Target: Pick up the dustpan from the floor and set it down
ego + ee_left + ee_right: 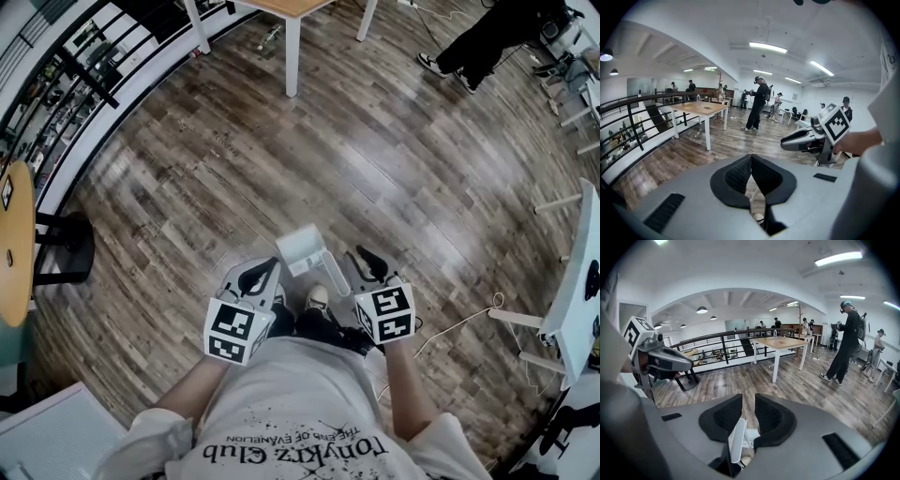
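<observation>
The white dustpan (302,248) lies on the wooden floor in front of my shoes, its handle (333,279) pointing back toward me. My right gripper (368,262) hovers just right of the handle, jaws partly apart with nothing between the pads. In the right gripper view (748,399), the dustpan handle (736,441) shows low down through the gap, below the jaws. My left gripper (265,270) hangs left of the pan. Its pads meet at the tips in the left gripper view (751,157), with nothing held.
A wooden table (292,11) stands ahead, and a person's legs (469,47) are at the far right. A black stool (66,248) and a round table (14,244) sit at the left. A white table (577,272) and a cable (459,323) lie to the right.
</observation>
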`<state>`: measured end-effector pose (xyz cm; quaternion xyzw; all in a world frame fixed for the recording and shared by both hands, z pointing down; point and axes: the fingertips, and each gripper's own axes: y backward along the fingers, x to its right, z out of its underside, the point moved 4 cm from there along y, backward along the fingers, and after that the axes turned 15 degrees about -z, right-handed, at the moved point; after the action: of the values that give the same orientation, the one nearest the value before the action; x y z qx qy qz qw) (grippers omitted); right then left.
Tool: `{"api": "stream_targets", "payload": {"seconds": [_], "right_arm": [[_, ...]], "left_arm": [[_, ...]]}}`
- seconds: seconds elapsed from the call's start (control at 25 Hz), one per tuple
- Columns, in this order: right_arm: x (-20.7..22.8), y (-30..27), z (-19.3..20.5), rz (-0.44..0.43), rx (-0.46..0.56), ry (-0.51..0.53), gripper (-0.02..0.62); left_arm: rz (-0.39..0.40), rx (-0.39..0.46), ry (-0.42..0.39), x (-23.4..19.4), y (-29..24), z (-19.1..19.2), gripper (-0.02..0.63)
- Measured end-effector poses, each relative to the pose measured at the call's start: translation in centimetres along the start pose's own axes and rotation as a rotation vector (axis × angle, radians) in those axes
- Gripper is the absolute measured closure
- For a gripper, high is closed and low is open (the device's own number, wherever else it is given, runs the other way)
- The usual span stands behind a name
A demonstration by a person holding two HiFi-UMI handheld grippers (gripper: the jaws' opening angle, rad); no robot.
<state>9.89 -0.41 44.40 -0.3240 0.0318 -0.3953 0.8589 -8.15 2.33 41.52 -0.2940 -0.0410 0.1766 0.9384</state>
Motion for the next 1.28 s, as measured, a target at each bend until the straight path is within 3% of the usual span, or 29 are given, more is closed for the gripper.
{"api": "stream_targets", "payload": {"seconds": [0.24,0.48,1.28], "right_arm": [[-1.0,2.5,-2.5,0.028,0.103,-0.001,0.547],[-2.3,4.2,-4.7,0.023,0.207,-0.031,0.565],[-3.9,4.6,-5.7,-0.027,0.220,-0.045,0.569]], "left_arm": [[0.005,0.028,0.001,0.7,1.4,-0.6,0.583],[-0.005,0.056,0.025,0.7,2.4,-1.3,0.583],[-0.054,0.122,0.074,0.2,3.5,-2.9,0.583]]}}
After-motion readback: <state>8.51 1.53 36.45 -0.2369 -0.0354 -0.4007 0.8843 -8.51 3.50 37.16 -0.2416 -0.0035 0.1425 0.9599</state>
